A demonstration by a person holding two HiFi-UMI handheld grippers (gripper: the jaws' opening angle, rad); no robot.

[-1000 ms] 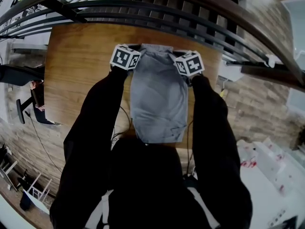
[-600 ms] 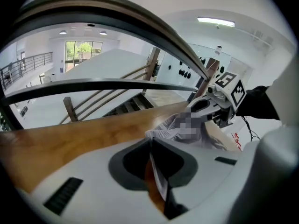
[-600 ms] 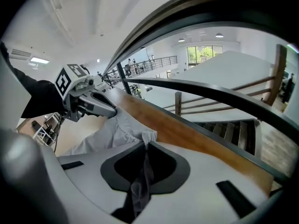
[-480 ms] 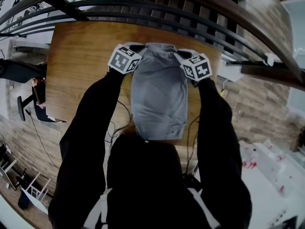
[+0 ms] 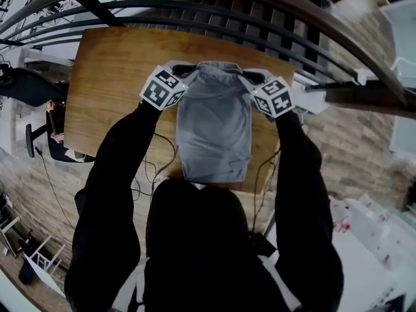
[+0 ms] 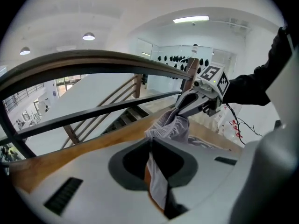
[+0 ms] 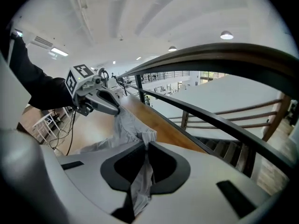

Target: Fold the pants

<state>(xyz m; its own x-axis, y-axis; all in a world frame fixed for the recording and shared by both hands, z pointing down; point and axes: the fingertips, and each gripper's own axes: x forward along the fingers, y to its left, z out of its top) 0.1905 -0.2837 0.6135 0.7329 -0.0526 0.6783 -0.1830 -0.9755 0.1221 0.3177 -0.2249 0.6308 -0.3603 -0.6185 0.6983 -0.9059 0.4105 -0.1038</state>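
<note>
Grey pants [image 5: 214, 125] lie lengthwise on the wooden table [image 5: 110, 77], their near end at the table's front edge. My left gripper [image 5: 185, 68] is shut on the far left corner of the pants, its jaws having just closed on the cloth. My right gripper [image 5: 250, 75] is shut on the far right corner. Both corners hang lifted off the wood. In the left gripper view, cloth [image 6: 159, 181] is pinched in my left gripper [image 6: 152, 143], with the right gripper [image 6: 196, 101] opposite. In the right gripper view, the pants [image 7: 128, 125] run from my right gripper [image 7: 145, 148] to the left gripper [image 7: 100, 101].
A dark curved railing [image 5: 214, 12] with bars runs just beyond the table's far edge, with stairs below. Cables [image 5: 153, 174] hang at the near edge. Bare wood lies left of the pants. A white surface [image 5: 370, 233] sits at the lower right.
Both grippers have risen and spread slightly apart, taking the far end of the pants up off the table. The near end of the pants has slid a little farther onto the table.
</note>
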